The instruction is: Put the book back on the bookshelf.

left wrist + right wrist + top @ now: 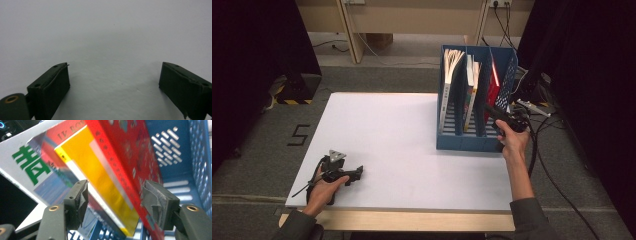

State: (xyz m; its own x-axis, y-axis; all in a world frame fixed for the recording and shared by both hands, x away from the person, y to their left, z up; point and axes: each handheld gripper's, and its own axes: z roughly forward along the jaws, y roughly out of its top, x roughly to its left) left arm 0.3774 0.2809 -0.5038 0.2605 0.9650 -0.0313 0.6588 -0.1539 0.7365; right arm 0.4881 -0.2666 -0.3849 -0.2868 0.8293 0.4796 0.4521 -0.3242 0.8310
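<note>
The red book (pixel 495 80) stood in the rightmost compartment of the blue file rack (pixel 472 142), which sat on the right half of the white table (pixel 402 145), toward the far edge. In the right gripper view the red book (pixel 130 152) leaned across the frame with a yellow-covered book (pixel 100 180) against its face, and both ran down between your right gripper's (pixel 115 197) two black jaws. Those jaws stood apart with a gap on either side, and their pads (pixel 155 202) pressed on neither cover, so nothing was clamped. The perforated blue wall of the rack (pixel 197 157) rose just beyond the red book on the right of that view. From above, your right gripper (pixel 497 116) reached into the open front of that compartment, with your right hand (pixel 512 140) just outside the rack's near right corner.

Two other books stood in the rack's other slots: a fanned, pale one (pixel 451 75) at the left and a white-spined one (pixel 471 90) in the middle.

Well away, at the table's near left corner, your left hand (pixel 324 187) rested your left gripper (pixel 357 172) on the bare surface. Its jaws (pixel 115 87) were spread wide over plain white tabletop, holding nothing.
</note>
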